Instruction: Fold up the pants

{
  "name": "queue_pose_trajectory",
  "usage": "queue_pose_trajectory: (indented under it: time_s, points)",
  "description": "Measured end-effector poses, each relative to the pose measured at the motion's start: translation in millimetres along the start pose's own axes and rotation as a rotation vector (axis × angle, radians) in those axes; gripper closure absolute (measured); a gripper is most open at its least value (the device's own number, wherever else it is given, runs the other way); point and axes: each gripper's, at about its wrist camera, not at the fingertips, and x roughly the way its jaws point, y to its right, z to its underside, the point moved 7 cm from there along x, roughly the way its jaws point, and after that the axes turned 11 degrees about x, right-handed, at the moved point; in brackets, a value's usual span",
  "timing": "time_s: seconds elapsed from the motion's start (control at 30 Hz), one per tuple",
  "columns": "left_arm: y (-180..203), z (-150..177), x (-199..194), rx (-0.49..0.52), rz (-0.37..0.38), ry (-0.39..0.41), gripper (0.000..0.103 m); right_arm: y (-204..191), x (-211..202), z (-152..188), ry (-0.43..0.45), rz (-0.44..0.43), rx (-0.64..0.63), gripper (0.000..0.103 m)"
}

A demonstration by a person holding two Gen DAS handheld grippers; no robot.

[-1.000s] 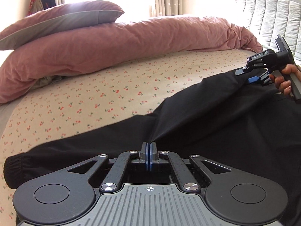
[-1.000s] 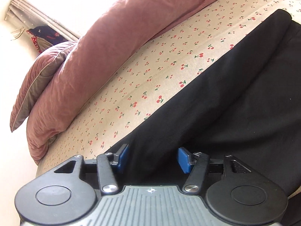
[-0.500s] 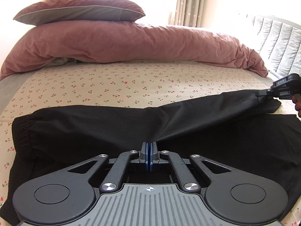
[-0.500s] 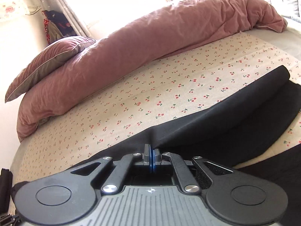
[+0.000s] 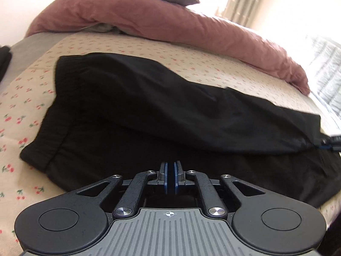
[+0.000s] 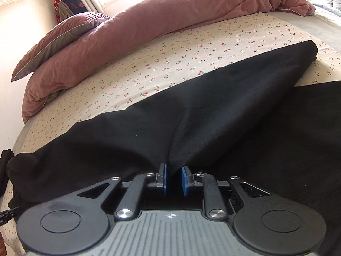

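Black pants lie across the cherry-print bed sheet, one leg drawn over the other toward me. My left gripper is shut on the pants' near edge; the ribbed waistband lies to its left. In the right wrist view, the pants are pulled into a taut ridge that runs into my right gripper. Its blue pads stand slightly apart with the black cloth between them. The right gripper also shows at the far right edge of the left wrist view, at the leg's end.
A rolled pink duvet and a pink-grey pillow lie along the far side of the bed. Curtains and a bright window stand behind. A quilted grey headboard is at the right.
Both grippers have pulled the upper pant leg toward me over the lower one. The left view swung left to the waistband. The right gripper's pads stand slightly wider than half a second ago.
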Motion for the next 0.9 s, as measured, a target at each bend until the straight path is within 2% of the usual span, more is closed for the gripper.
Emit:
queue_pose_trajectory:
  time_s: [0.03,0.1,0.17,0.23,0.3,0.4,0.57,0.77,0.9]
  points:
    - [-13,0,-2,-0.062,-0.023,0.026,0.089,3,-2,-1,0.009,-0.004,0.004,0.066]
    - [-38,-2,-3,-0.189,-0.074,0.080,0.074,11,-10,-6,0.046,-0.025,0.030,0.054]
    - [-56,-4,1,-0.304,-0.103,0.125,0.072,19,-15,-13,0.084,-0.032,0.055,0.050]
    - [-71,-7,5,-0.406,-0.098,0.167,0.072,26,-16,-18,0.117,-0.016,0.066,0.043]
    - [-79,-9,11,-0.479,-0.084,0.201,0.072,32,-13,-20,0.124,0.003,0.084,0.042]
    - [-80,-9,24,-0.565,-0.031,0.194,0.072,38,-5,-18,0.100,0.001,0.115,0.042]
    - [-76,-11,33,-0.595,-0.039,0.220,0.069,33,-2,-15,0.109,-0.003,0.067,0.037]
    - [-77,-13,42,-0.650,-0.079,0.272,0.069,45,0,-24,0.164,0.011,0.112,0.036]
    - [-74,-17,45,-0.643,-0.117,0.287,0.075,53,1,-31,0.212,0.010,0.160,0.036]
